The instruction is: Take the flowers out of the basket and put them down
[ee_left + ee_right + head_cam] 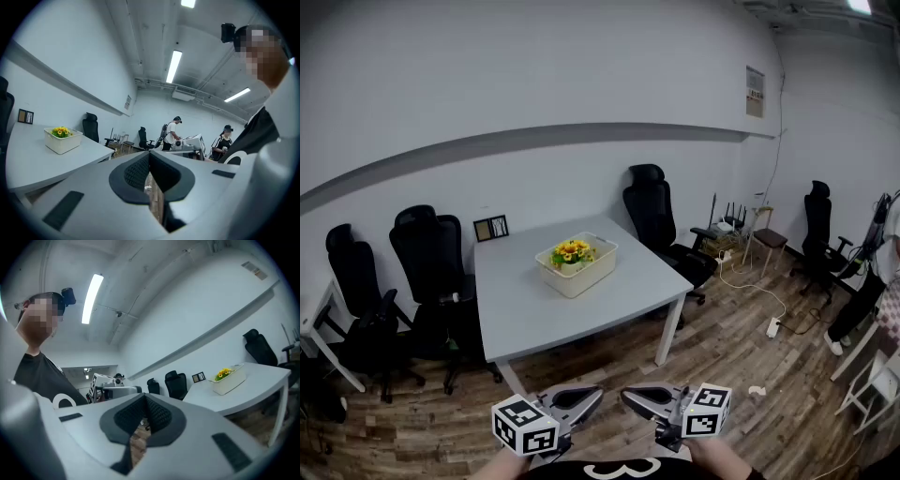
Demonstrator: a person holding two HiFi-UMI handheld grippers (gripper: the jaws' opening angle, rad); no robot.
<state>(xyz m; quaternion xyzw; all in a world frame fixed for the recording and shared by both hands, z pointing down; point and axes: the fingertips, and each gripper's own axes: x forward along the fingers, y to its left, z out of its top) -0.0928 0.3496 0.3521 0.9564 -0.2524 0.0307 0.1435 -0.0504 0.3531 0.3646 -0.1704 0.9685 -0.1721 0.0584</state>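
Both grippers are clamped shut on nothing. The left gripper [598, 394] and right gripper [625, 395] sit low at the bottom of the head view, tips pointing at each other with a small gap between them. In each gripper view the ribbed pads [137, 171] meet at the tip, and only a sliver of wood floor [741, 356] shows through below.

They're nowhere near the job. The grey table [534, 314] is well ahead, across a stretch of floor. The basket [592, 273], a cream rectangular plastic one, sits near the middle of the tabletop. The flowers [572, 250] are in it, bunched toward its left end, yellow and orange heads over green leaves. They look like little sunflowers, but they're too small in frame to be sure.

A small picture frame [490, 228] stands at the table's back edge by the wall. Black office chairs [431, 272] line the left side, and another one [654, 211] is at the far right corner of the table.
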